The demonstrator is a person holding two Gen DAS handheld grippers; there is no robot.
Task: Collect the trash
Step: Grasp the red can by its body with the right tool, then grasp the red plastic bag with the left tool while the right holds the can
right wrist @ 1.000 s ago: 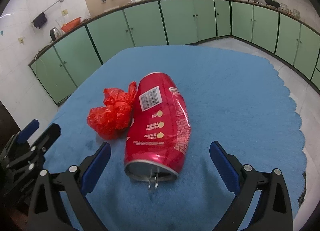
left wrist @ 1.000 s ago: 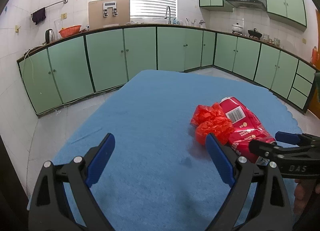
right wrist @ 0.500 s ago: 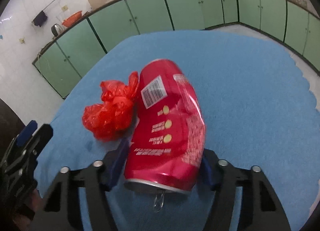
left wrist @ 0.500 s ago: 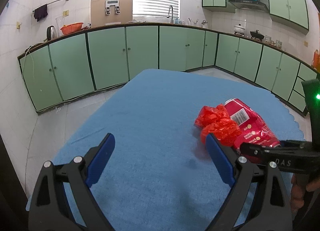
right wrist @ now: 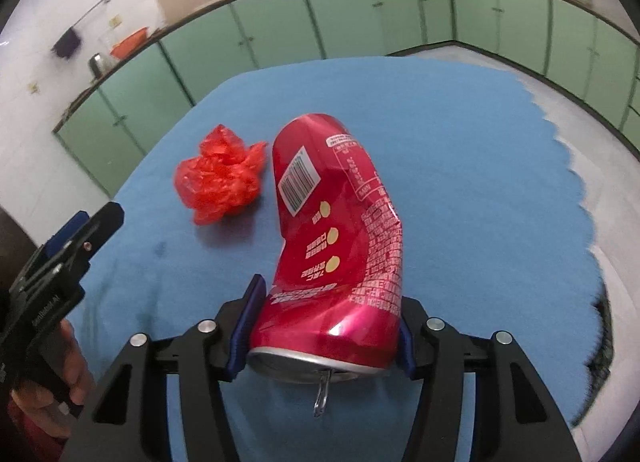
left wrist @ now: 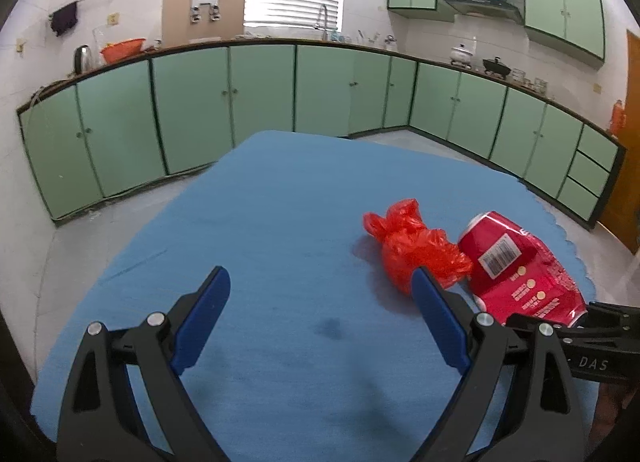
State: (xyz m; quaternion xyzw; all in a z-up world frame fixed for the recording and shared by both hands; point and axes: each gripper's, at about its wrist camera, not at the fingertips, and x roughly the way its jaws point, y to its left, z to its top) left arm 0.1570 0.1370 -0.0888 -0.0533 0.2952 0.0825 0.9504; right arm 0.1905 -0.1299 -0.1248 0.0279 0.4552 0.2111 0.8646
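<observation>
Right tool [right wrist: 320, 336] now closing on the dented can [right wrist: 340, 234]

You are looking at a blue cloth-covered table [left wrist: 280, 190]; a crumpled red plastic bag [left wrist: 412, 248] is lying on it, right of centre, beside a dented red can [right wrist: 340, 230].
</observation>
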